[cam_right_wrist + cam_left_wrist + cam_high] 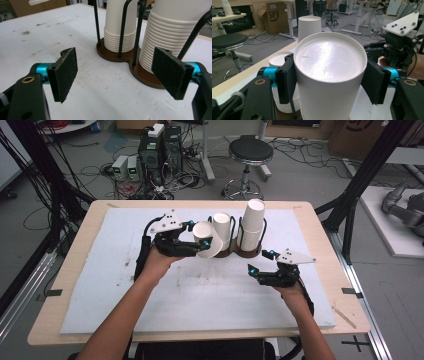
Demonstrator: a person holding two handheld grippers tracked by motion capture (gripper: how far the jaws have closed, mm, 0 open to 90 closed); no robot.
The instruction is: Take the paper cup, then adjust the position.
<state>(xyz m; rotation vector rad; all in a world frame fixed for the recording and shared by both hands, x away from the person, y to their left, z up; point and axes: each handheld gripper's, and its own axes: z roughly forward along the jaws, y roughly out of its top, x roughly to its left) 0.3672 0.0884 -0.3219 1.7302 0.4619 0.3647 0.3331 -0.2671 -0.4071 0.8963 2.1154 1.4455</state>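
My left gripper point(198, 239) is shut on a white paper cup point(209, 241), which it holds tilted just left of a brown two-slot cup holder point(241, 253). From the left gripper view, the cup point(329, 75) turns its closed bottom to the camera, with both pads pressed on its sides. The holder carries a shorter stack of upturned cups point(223, 227) and a taller stack point(253, 222), each inside black wire uprights. My right gripper point(261, 261) is open and empty, low over the mat to the right of the holder. Its pads point(64, 72) stand wide apart, facing the two stacks point(120, 27).
A white foam mat point(200, 295) covers the wooden table point(65, 320). Beyond the far edge stand a black stool point(250, 152) and computer boxes with cables point(157, 150). A black frame post point(360, 185) rises at the right.
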